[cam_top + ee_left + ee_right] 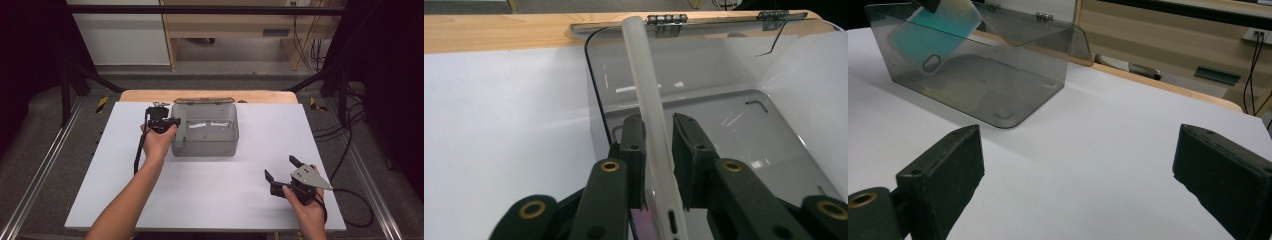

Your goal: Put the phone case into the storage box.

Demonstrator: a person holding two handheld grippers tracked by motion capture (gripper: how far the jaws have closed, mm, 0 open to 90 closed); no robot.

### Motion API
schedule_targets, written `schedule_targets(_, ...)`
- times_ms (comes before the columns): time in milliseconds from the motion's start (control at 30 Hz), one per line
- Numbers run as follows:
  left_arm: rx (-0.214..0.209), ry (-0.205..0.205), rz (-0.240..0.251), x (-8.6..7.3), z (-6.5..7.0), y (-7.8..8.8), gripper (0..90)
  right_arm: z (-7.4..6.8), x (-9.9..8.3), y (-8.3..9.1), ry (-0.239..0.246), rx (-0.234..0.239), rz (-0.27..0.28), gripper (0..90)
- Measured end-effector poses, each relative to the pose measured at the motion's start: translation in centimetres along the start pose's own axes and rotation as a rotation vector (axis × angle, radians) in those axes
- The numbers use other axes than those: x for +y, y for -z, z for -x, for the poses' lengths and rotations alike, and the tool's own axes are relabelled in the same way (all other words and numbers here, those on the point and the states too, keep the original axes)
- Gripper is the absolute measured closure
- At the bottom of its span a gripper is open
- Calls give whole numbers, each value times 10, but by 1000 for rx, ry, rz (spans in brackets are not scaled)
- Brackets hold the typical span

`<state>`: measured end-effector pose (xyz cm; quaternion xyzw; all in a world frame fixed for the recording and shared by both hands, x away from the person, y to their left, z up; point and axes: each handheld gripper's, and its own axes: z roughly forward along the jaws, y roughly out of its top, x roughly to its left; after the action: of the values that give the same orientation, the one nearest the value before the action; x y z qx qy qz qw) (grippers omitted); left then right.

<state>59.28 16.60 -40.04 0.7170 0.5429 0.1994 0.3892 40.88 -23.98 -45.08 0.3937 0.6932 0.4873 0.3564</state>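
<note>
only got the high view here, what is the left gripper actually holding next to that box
Observer: The left gripper has its jaws shut on a thin, frosted phone case, held on edge.
Operator: is it in the box
Observer: Yes, it hangs tilted inside the smoky clear box; seen through the wall it looks teal, with a camera cut-out.
Operator: right jaws?
Observer: The right gripper is wide open, with nothing between its jaws but the white table.

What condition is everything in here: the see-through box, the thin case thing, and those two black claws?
Clear smoky plastic box: open, hinged lid folded back.
Translucent whitish phone case: held on edge, tilted, over the box's left wall.
Left gripper: shut on the case.
Right gripper: open, holding nothing, over the white table.
</note>
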Motion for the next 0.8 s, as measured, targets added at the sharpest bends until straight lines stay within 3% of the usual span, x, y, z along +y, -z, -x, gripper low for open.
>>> schedule_targets(233, 3, -21, 4, 0, 0, -2, 758, 0, 0, -1, -2, 0, -3, 65)
schedule_targets(500, -21, 33, -8, 1, -3, 0, 784, 0, -1, -1, -3, 3, -12, 65)
schedule_targets(533, -44, 68, -14, 2, -5, 1, 792, -1, -1, -1, -3, 3, -13, 65)
schedule_targets(567, -50, 76, -15, 2, -5, 1, 798, -1, -1, -1, -3, 3, -13, 65)
schedule_targets(800, -53, 67, -3, 1, 1, 1, 811, 0, -1, -2, -5, 3, -14, 65)
